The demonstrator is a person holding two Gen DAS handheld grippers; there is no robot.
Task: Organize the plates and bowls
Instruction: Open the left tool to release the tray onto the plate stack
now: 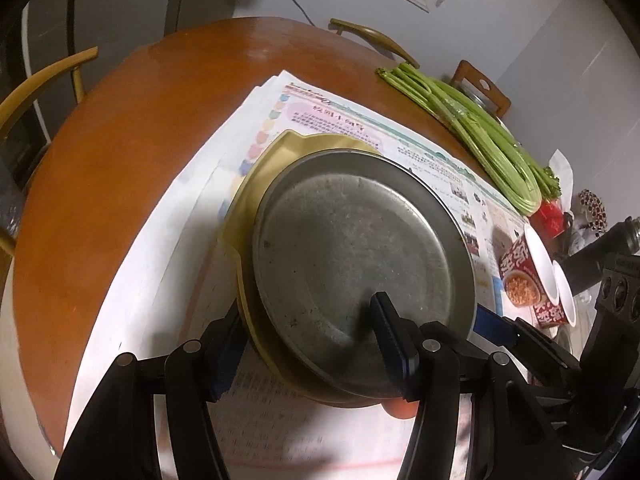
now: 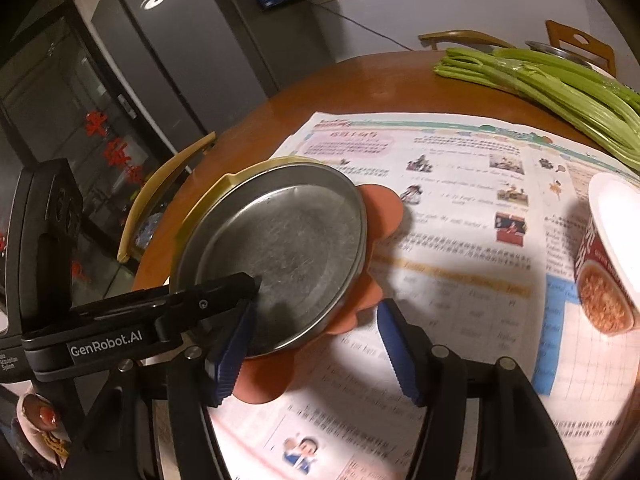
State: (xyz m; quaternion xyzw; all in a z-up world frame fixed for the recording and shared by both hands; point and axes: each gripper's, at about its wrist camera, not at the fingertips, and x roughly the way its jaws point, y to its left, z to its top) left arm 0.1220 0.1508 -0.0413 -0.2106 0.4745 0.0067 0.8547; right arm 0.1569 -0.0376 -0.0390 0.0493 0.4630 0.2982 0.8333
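I am gripping the stacked plates with my left tongs [image 1: 308, 344], one finger lying inside the steel plate [image 1: 360, 264], the other under the yellow plate [image 1: 276, 156] beneath it. The stack is tilting above the newspaper [image 2: 460, 240] on the round wooden surface [image 1: 132, 140], with an orange scalloped plate [image 2: 384, 208] lowest. My right tongs [image 2: 320, 352] are standing wide, holding nothing. Two red paper bowls [image 1: 532, 276] are sitting near the celery [image 2: 560, 92].

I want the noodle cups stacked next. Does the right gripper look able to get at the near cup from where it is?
Probably yes. The right gripper is open and holds nothing, and only bare newspaper lies between it and the cup. The left gripper grips the plates off to the side.
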